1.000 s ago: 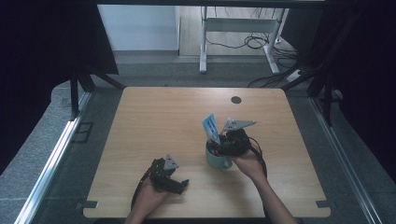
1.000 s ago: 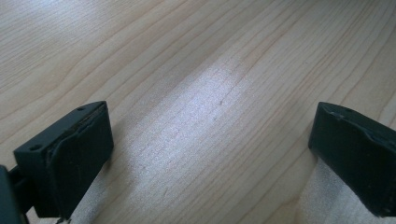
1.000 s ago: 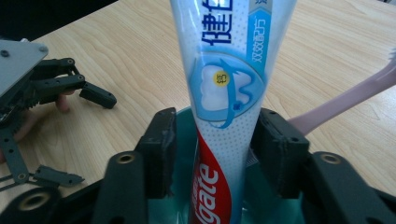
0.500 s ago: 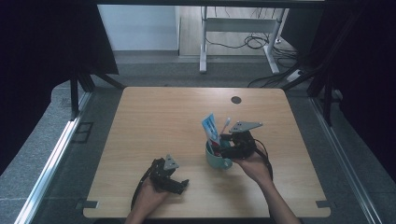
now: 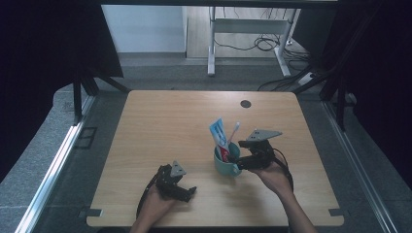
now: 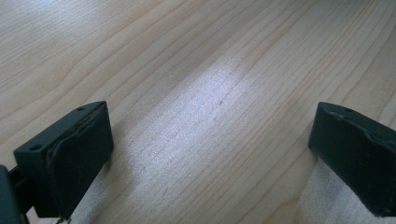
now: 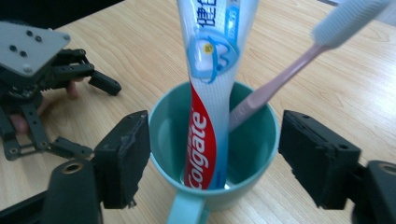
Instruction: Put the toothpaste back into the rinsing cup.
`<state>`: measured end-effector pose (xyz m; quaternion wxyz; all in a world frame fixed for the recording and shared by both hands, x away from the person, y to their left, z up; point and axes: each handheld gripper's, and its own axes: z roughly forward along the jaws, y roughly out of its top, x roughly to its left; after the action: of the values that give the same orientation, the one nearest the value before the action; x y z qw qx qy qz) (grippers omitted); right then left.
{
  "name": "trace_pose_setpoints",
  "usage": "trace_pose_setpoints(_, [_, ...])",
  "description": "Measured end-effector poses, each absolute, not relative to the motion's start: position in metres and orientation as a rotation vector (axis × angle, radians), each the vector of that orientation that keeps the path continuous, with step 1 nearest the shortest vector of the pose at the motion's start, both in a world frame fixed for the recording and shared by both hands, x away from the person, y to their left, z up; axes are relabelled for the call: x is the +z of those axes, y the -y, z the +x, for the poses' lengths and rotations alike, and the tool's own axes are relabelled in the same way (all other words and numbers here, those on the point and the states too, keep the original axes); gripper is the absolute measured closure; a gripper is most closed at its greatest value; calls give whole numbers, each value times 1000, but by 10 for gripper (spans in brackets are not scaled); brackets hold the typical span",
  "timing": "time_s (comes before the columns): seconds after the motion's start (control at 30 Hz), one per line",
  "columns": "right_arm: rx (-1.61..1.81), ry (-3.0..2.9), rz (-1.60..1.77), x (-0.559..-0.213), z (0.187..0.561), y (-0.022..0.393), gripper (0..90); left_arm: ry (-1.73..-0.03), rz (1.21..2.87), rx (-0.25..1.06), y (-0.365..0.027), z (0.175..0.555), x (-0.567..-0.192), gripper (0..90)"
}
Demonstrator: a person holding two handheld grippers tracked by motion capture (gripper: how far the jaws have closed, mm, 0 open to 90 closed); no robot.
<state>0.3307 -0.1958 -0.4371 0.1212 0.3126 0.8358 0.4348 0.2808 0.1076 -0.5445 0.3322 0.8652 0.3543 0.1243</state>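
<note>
1. Three views, high one first: teal mug (image 5: 226, 161) sits lower centre-right on the wooden table (image 5: 165, 121), with a Colgate toothpaste tube (image 5: 219, 134) and a pink toothbrush (image 5: 234, 130) standing in it, both leaning. Right gripper (image 5: 237, 162) is just right of the mug, tips at its wall. Left gripper (image 5: 187, 193) rests lower centre-left, well apart from the mug.
2. Left gripper view: jaws wide apart, one at the lower left corner, one at the right edge. Bare table grain between them, nothing held.
3. Right gripper view: jaws straddle the mug (image 7: 212, 154), one either side of its wall, and have just been opening. The left pad is touching or nearly touching the rim; the right pad stands clear, so no clamp. Mug handle points to the bottom edge. Toothpaste tube (image 7: 208, 93) runs up the centre, toothbrush (image 7: 280, 77) leans to the upper right. Left gripper (image 7: 35, 88) shows at upper left.
</note>
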Motion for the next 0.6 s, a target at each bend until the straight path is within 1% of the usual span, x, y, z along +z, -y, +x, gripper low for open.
trace_pose_setpoints(0.37, [1259,-2429,928,-443,323,211,140,-925,2260,325,-108,281,-545,0])
trace_pose_setpoints(0.6, [1256,-2417,925,-445,318,222,131,-925,2260,325,-108,281,-545,0])
